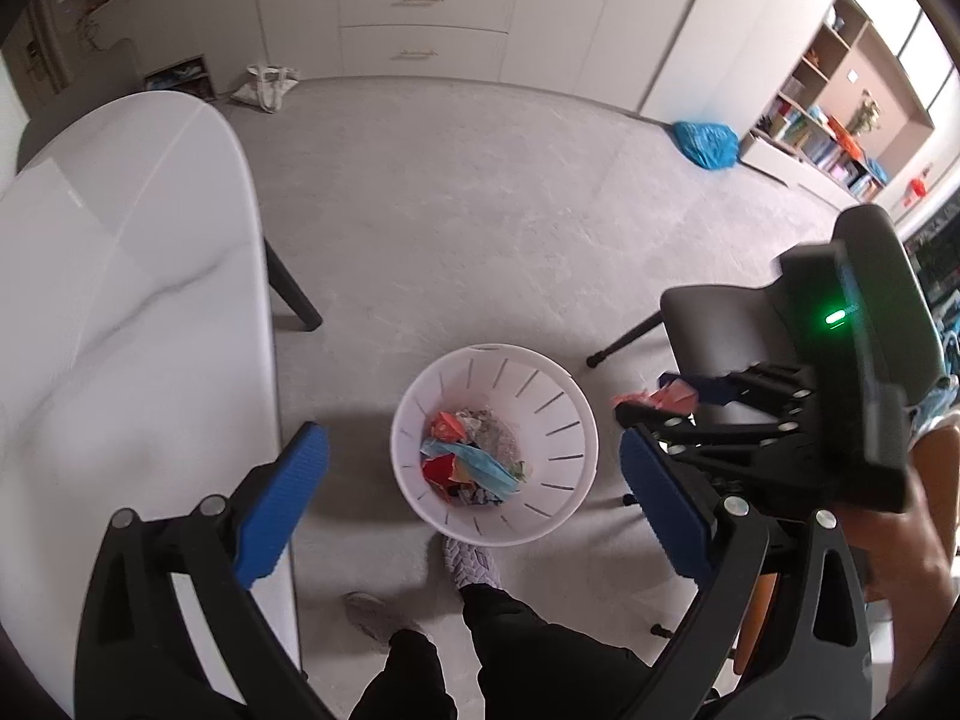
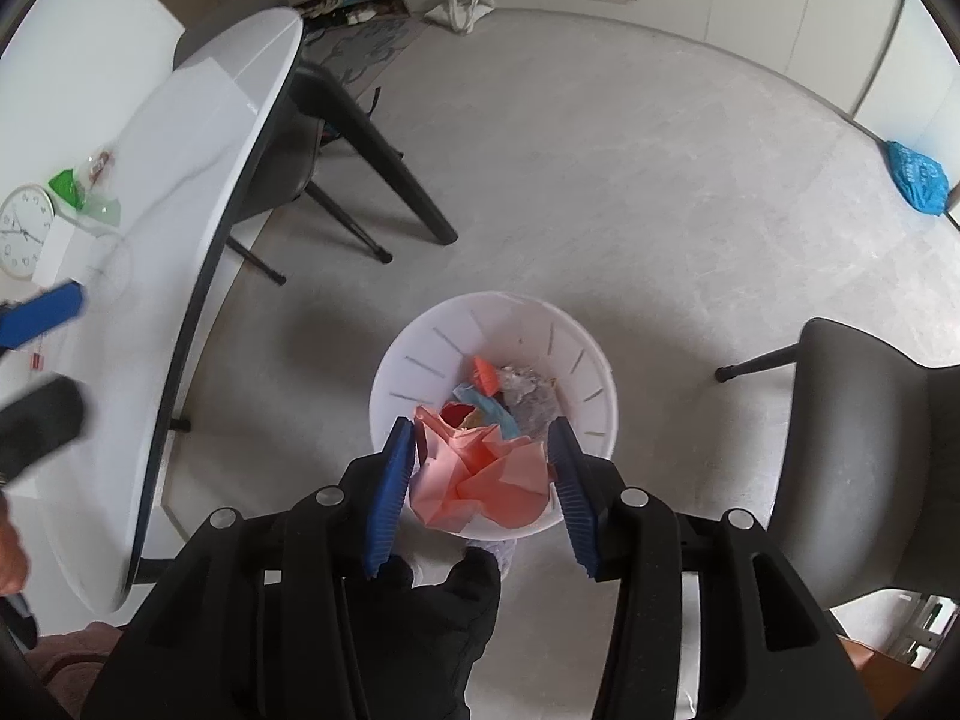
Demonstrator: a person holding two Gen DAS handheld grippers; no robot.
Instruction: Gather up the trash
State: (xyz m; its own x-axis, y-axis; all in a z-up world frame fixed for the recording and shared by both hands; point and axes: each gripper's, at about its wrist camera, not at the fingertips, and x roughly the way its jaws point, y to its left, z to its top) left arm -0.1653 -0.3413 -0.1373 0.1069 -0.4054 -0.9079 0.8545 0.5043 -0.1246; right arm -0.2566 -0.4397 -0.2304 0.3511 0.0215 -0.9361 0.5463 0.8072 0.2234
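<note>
A white slotted waste bin stands on the floor and holds several crumpled wrappers. My left gripper is open and empty, high above the bin. My right gripper is shut on a crumpled pink paper and holds it just above the near rim of the bin. In the left wrist view the right gripper shows at the right with the pink paper between its blue fingers.
A white oval table is at the left, with a clock, green plastic scraps and a white box on it. A grey chair stands right of the bin. A blue bag lies by the far wall. My legs are below.
</note>
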